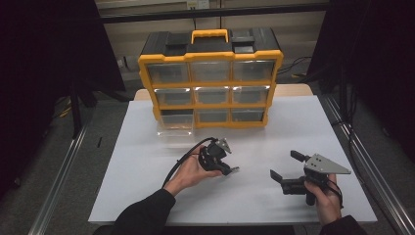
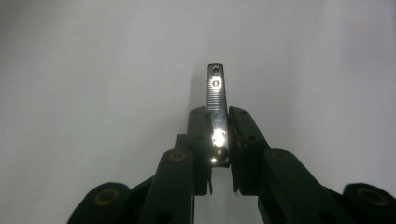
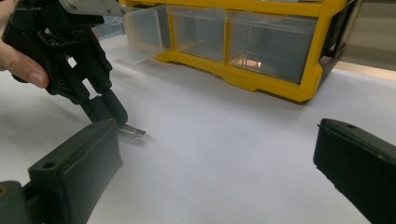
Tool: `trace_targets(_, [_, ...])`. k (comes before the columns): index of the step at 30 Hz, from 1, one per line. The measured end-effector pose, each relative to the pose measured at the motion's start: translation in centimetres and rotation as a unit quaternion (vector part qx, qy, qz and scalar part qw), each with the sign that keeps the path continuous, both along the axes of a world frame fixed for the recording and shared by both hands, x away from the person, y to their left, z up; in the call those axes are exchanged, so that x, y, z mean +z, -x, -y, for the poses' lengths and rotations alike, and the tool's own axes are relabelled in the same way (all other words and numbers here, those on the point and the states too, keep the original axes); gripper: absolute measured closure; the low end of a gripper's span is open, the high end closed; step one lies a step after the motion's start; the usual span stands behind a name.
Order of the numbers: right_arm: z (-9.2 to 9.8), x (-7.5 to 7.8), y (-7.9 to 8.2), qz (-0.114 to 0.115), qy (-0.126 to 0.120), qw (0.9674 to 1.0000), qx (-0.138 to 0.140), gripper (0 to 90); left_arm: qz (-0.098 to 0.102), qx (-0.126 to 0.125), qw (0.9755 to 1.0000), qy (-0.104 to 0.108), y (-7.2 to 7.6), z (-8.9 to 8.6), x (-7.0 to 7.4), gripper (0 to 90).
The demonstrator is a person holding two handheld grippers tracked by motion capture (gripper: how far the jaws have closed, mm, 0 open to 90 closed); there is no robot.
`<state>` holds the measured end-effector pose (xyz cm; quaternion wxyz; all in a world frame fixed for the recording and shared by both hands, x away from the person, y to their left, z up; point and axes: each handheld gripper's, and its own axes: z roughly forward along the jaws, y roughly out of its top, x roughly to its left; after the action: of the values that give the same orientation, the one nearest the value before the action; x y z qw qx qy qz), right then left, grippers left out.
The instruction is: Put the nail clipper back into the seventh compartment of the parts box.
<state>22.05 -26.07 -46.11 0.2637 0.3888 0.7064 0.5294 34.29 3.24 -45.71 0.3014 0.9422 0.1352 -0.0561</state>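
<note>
One nail clipper (image 2: 216,109), chromed metal with a ribbed lever and two small rivets at its far end, sat pinched between the two black jaws of the left gripper (image 2: 217,135), which were clamped on its sides; the free end stuck out past the jaw tips, low over the white tabletop (image 1: 274,132). From the high view the left gripper (image 1: 226,168) was angled down toward the table's middle, a hand wrapped round its body and a black cable looping off behind. No maker's mark or lettering could be read on the clipper. To its right, well apart, the right gripper (image 1: 284,166) was held level in the other hand, jaws standing wide with nothing between them, a grey three-cornered plate on top. At the back of the table stood a yellow-and-black drawer organiser (image 1: 211,81) with a yellow carry handle and three rows of three clear drawers; the bottom-left drawer (image 1: 174,128) was pulled out toward the front. No label or brand showed legibly on the cabinet.
</note>
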Motion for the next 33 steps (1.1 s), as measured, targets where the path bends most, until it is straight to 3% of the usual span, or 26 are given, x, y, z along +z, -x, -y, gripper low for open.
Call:
trace_targets(1, [0.0,0.0,0.0,0.0,0.0,1.0,0.0,0.3,0.008,-0.003,1.0,-0.003,0.0,-0.1,0.1,79.6])
trace_targets(8, [0.0,0.0,0.1,0.0,0.001,1.0,0.001,0.3,0.0,-0.002,0.9999,0.013,0.1,-0.3,0.2,79.6])
trace_targets(10, [0.0,0.1,0.1,0.0,0.001,1.0,0.001,0.3,0.002,-0.004,0.9998,0.017,0.1,-0.4,0.3,79.6])
trace_targets(11, [0.0,0.1,0.1,0.0,0.001,1.0,0.001,0.3,0.012,-0.006,0.9999,0.009,0.1,-0.5,0.4,79.6])
trace_targets(14, [0.0,0.1,0.1,0.001,0.001,1.0,0.0,0.3,0.005,0.003,0.9996,0.028,0.2,-0.7,0.5,79.6])
trace_targets(19, [0.0,0.1,0.1,0.001,0.001,1.0,0.0,0.3,0.012,-0.001,0.9996,0.028,0.1,-1.1,1.0,79.6])
trace_targets(24, [0.0,0.0,0.1,0.001,0.0,1.0,0.001,0.3,0.009,0.008,0.9991,0.042,0.1,-1.4,1.3,79.6])
trace_targets(33, [0.0,0.1,0.1,0.0,-0.001,1.0,0.002,0.3,0.025,0.006,0.9985,0.049,0.2,-2.3,1.9,79.6])
